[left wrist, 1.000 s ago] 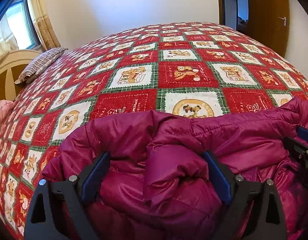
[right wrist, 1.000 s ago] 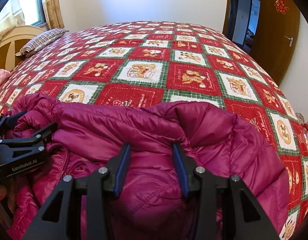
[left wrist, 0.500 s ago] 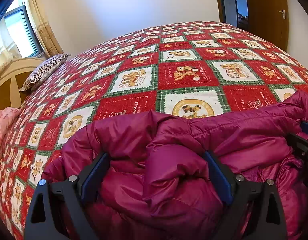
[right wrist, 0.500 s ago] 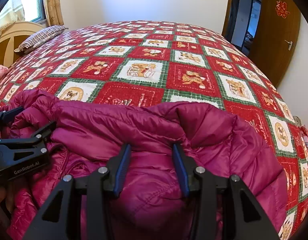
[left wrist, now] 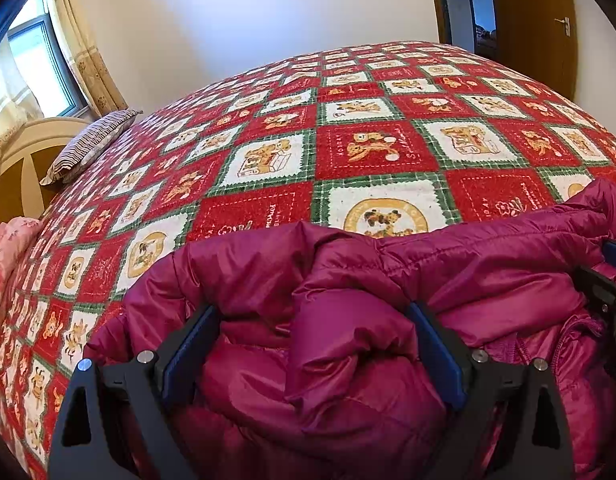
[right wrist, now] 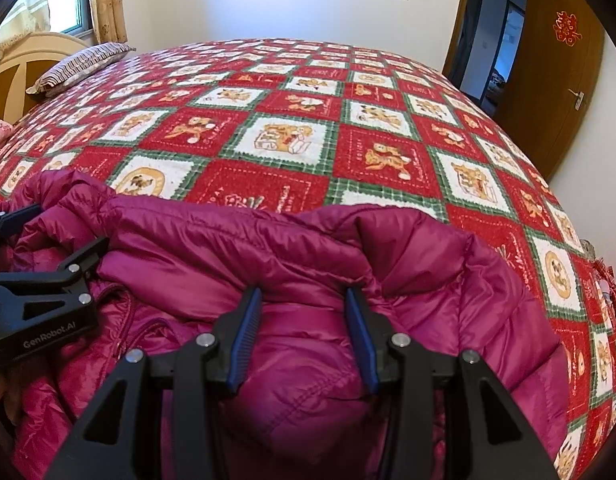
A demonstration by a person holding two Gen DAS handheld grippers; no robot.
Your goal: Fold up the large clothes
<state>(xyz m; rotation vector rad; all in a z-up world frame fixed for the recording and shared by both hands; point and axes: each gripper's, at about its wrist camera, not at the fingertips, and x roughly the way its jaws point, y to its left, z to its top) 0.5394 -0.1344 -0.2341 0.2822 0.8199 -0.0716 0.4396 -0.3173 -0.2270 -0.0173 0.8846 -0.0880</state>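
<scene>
- Magenta down jacket (left wrist: 387,272) lies bunched at the near edge of the bed (left wrist: 347,120).
- Left gripper (left wrist: 311,344) holds a thick jacket fold, jaws wide.
- Right gripper (right wrist: 304,320) holds another fold, jaws narrower.

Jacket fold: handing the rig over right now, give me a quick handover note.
Left gripper: shut on a thick bunch of the magenta puffer jacket.
Right gripper: shut on the jacket's other side.
The jacket is heaped at the near edge of the red patchwork bedspread, zipper side toward the grippers.
Done: both grips taken.
Left: probably carry it forward, spread it flat, then fold.
</scene>
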